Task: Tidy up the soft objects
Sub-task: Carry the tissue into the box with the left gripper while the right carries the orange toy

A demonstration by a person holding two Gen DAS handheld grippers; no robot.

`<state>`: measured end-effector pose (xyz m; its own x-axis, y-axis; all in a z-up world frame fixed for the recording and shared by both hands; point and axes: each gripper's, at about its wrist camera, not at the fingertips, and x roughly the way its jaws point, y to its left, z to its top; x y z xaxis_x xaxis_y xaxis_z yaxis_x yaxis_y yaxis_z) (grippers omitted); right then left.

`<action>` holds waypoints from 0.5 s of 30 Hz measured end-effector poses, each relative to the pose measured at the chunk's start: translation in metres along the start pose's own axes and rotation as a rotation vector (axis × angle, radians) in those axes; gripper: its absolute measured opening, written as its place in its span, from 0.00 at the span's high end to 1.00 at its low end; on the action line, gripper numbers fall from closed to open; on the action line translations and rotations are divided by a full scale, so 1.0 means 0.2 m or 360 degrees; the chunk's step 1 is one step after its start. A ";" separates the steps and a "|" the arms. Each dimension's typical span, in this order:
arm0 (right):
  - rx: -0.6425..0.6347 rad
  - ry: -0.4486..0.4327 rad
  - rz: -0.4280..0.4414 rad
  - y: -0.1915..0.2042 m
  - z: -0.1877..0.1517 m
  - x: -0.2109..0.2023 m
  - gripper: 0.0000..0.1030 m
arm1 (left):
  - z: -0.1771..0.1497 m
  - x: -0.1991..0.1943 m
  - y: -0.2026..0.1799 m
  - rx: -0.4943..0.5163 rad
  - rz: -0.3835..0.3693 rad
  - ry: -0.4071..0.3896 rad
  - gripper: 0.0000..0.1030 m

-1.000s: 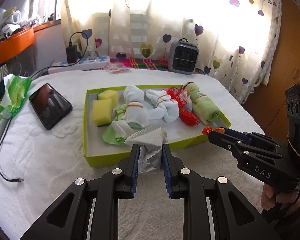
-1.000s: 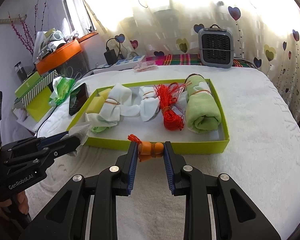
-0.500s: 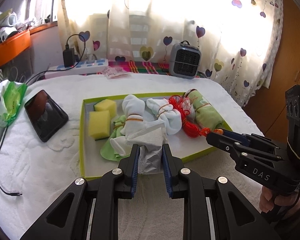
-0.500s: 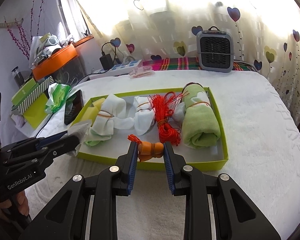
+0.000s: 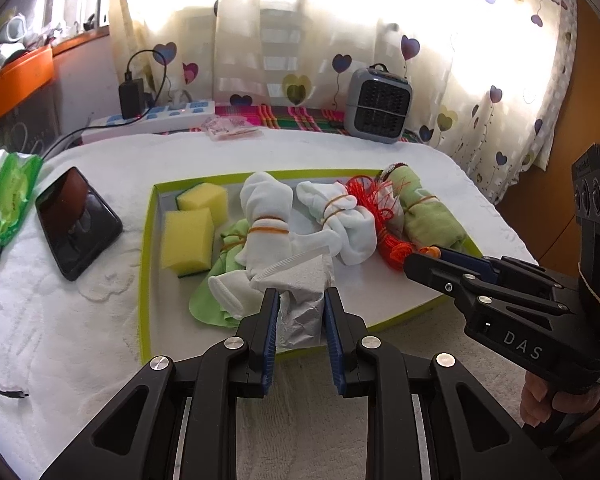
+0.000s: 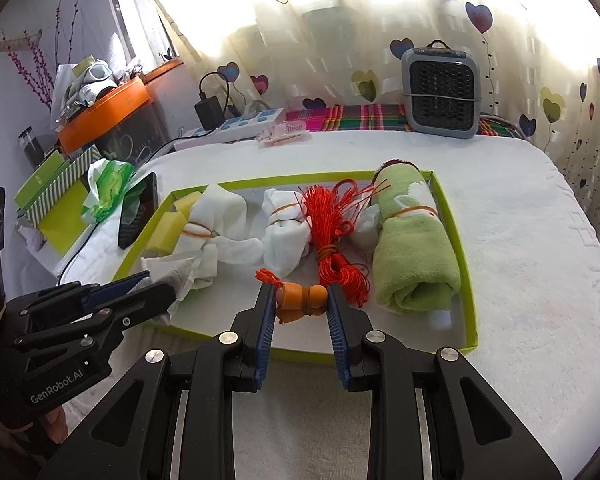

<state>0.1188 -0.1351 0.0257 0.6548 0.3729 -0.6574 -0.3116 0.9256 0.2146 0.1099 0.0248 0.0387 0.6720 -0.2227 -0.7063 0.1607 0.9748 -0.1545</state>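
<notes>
A lime-green tray (image 5: pixel 146 240) (image 6: pixel 466 280) on the white towel holds two yellow sponges (image 5: pixel 188 240), white sock bundles (image 5: pixel 266 216) (image 6: pixel 284 236), a red string bundle (image 6: pixel 332 236) and a rolled green towel (image 6: pixel 412 256). My left gripper (image 5: pixel 300 304) is shut on a folded white tissue pack (image 5: pixel 300 292), held over the tray's near left part. My right gripper (image 6: pixel 300 300) is shut on a small orange tasselled toy (image 6: pixel 300 298), held over the tray's near edge beside the red string. Each gripper shows in the other's view (image 5: pixel 412 262) (image 6: pixel 156 284).
A black phone (image 5: pixel 76 220) and a green wipes packet (image 5: pixel 8 200) lie left of the tray. A power strip (image 5: pixel 152 120) with cables and a grey heater (image 5: pixel 378 106) stand at the back. Boxes (image 6: pixel 56 196) stack at far left.
Both grippers have moved forward over the tray with their loads; the tissue pack now hangs above the socks, and the orange toy is past the near rim.
</notes>
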 end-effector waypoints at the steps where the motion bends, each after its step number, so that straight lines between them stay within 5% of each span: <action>1: -0.0002 0.0006 0.0000 0.00 0.00 0.01 0.73 | 0.00 0.01 0.00 0.0000 0.0001 0.0005 0.80; 15: -0.0041 0.0094 -0.0006 0.01 0.01 0.11 0.73 | -0.01 0.08 0.00 0.0006 0.0006 0.0060 0.80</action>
<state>0.1338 -0.1243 0.0142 0.6146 0.3640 -0.6999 -0.3274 0.9249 0.1935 0.1195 0.0221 0.0268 0.6450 -0.2184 -0.7323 0.1608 0.9756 -0.1493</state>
